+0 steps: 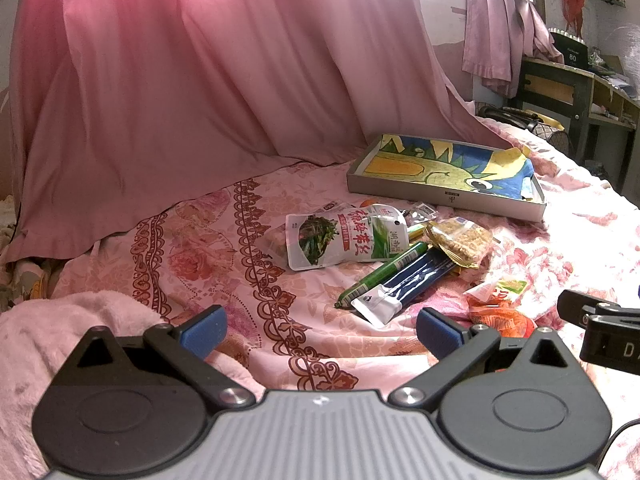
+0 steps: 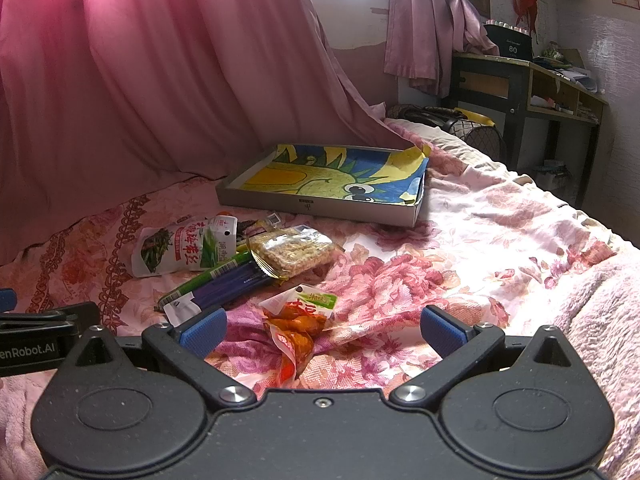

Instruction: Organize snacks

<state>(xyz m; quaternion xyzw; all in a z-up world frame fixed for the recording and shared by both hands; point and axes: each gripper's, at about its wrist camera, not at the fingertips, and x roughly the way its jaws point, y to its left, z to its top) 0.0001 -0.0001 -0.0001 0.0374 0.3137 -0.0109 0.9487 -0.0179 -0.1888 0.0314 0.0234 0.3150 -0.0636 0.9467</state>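
Hovering with jaws apart, the right gripper (image 2: 322, 330) frames the orange pouch (image 2: 298, 326) mid-bed, short of the empty tray (image 2: 320, 210); closing may snag the soft quilt (image 2: 460, 280), while the left gripper (image 1: 322, 330), equally spread, idles.

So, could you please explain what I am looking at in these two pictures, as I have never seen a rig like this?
A person holds a two-finger gripper in each hand, and each gripper carries a wide-angle camera looking along its fingers. One picture is from the left gripper, the other from the right gripper; the black parts with blue pads are the fingers. Both are open and hold nothing. Below is a bed with a flowered sheet. On it lie snacks: a white and green pouch, a green stick, a dark blue packet, a clear pack of crisp cakes and an orange packet nearest the right gripper. Behind them sits a shallow box lined with a cartoon picture, with no snacks in it.
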